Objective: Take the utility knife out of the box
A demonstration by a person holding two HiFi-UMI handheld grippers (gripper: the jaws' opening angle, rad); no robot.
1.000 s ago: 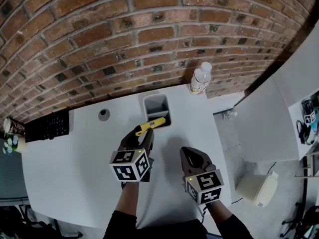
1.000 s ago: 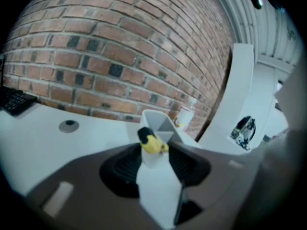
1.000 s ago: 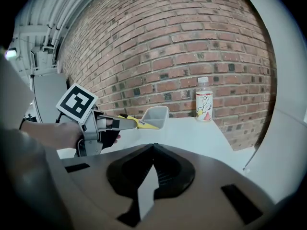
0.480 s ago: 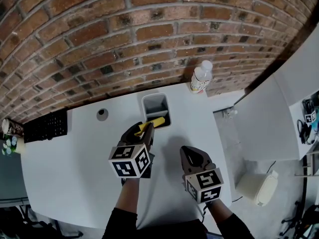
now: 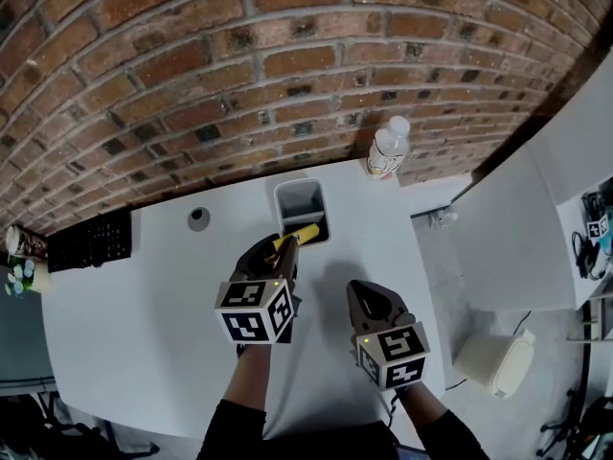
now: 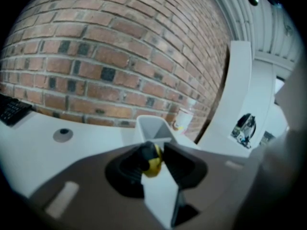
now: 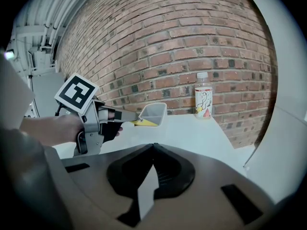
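Note:
A yellow utility knife [image 5: 299,235] leans out of the near end of a small grey-white box [image 5: 302,188] on the white table [image 5: 144,305]. My left gripper [image 5: 281,248] reaches to the box's near rim. Its jaws are closing on the knife's protruding end [image 6: 153,164], and both pads touch it. In the right gripper view the knife [image 7: 144,122] sticks out of the box [image 7: 156,110] into the left gripper [image 7: 128,118]. My right gripper [image 5: 362,289] hovers over the table to the right, nearer me; its jaws [image 7: 153,146] meet at the tips with nothing between them.
A plastic bottle [image 5: 386,149] stands at the table's far right corner by the brick wall. A round cable hole [image 5: 198,219] lies left of the box. A black keyboard [image 5: 91,241] rests at the table's left edge. Beyond the table's right edge a white bin [image 5: 493,362] sits on the floor.
The left gripper's jaws have narrowed onto the knife's near end, and it has edged slightly toward the box. The right gripper has stayed put.

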